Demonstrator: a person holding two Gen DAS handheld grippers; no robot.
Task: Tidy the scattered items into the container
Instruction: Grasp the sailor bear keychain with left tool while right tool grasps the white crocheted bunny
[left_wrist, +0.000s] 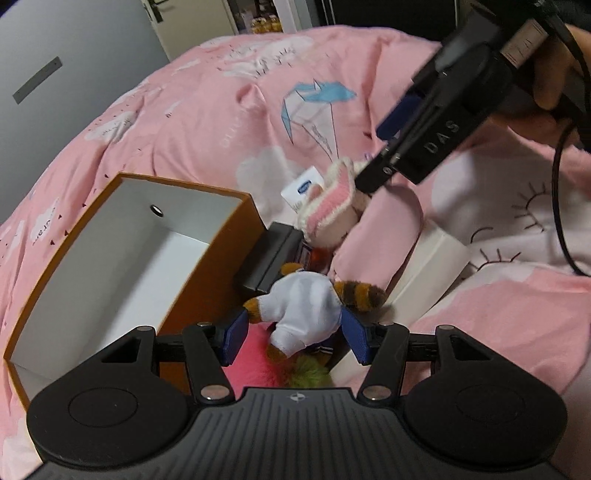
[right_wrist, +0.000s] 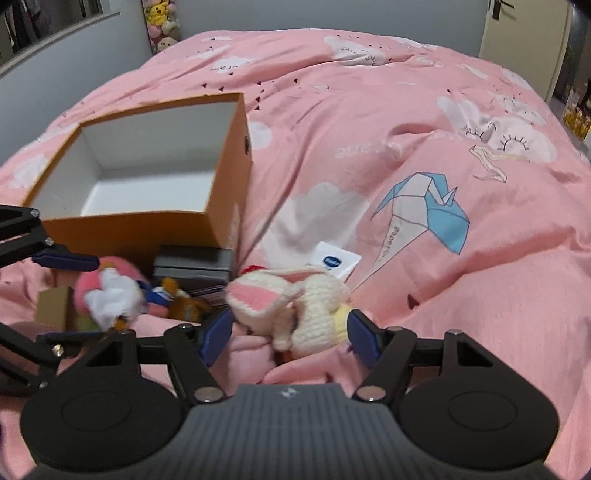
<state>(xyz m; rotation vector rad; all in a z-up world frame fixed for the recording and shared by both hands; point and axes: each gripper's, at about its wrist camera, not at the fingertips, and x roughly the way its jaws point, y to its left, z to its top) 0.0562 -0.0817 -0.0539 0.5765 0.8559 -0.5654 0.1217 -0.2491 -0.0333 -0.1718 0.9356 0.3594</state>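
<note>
An orange box with a white inside (left_wrist: 122, 258) (right_wrist: 147, 162) stands open on the pink bed. My left gripper (left_wrist: 297, 332) is open, its blue fingers on either side of a plush in a white shirt with a striped tail (left_wrist: 306, 310) (right_wrist: 114, 295). My right gripper (right_wrist: 290, 332) (left_wrist: 373, 162) is open around a knitted white and pink bunny (right_wrist: 288, 306) (left_wrist: 332, 203). A black case (left_wrist: 266, 254) (right_wrist: 192, 269), a white and blue card (right_wrist: 334, 260) (left_wrist: 303, 184) and a pink fluffy toy (left_wrist: 251, 365) (right_wrist: 118, 269) lie beside the box.
A white box (left_wrist: 432, 273) lies right of the plush toys. A small brown carton (right_wrist: 53, 308) sits at the left in the right wrist view. The pink duvet (right_wrist: 406, 147) is rumpled. A grey wall and a door (left_wrist: 74, 55) are beyond the bed.
</note>
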